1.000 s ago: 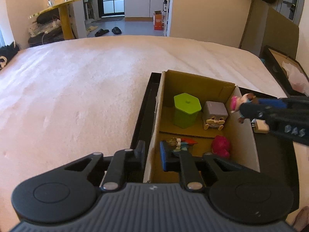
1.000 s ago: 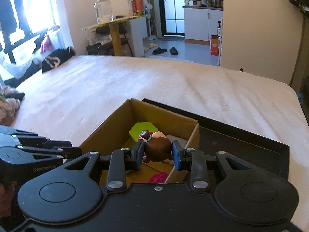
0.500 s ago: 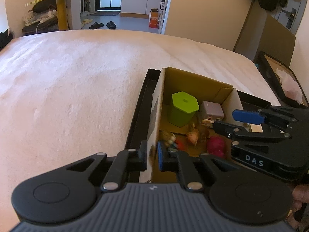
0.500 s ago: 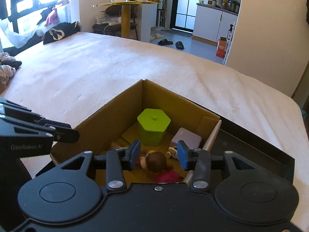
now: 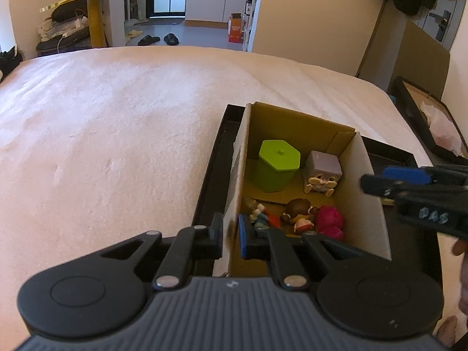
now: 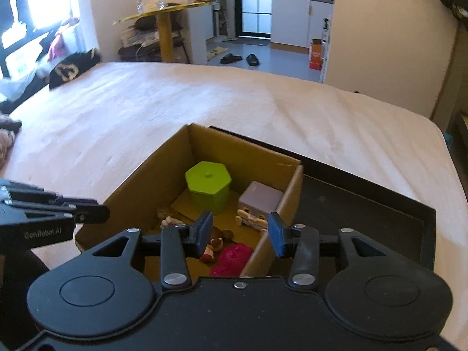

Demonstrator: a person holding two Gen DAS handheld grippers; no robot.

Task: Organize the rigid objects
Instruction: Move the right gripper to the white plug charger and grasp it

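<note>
A cardboard box [image 5: 371, 201] stands in a black tray [image 5: 409, 248] on the bed. In it are a green hexagonal container [image 5: 278, 169], a grey cube figure [image 5: 321, 172], a brown-haired doll [image 5: 298, 213], a pink toy [image 5: 330, 222] and a small gnome figure [image 5: 260, 216]. My left gripper [image 5: 231, 234] is shut on the box's left wall. My right gripper [image 6: 239, 234] is open and empty above the box's near right corner; the doll [image 6: 213, 245] lies below it.
The pink-white bed cover [image 5: 117, 146] stretches left and far. The black tray [image 6: 365, 213] extends right of the box. Another black-edged box [image 5: 430, 122] sits past the bed's right side. A yellow table [image 6: 166, 29] stands beyond the bed.
My right gripper let the brown-haired doll drop into the box, opened wide and drew back up. My left gripper stayed clamped on the box wall.
</note>
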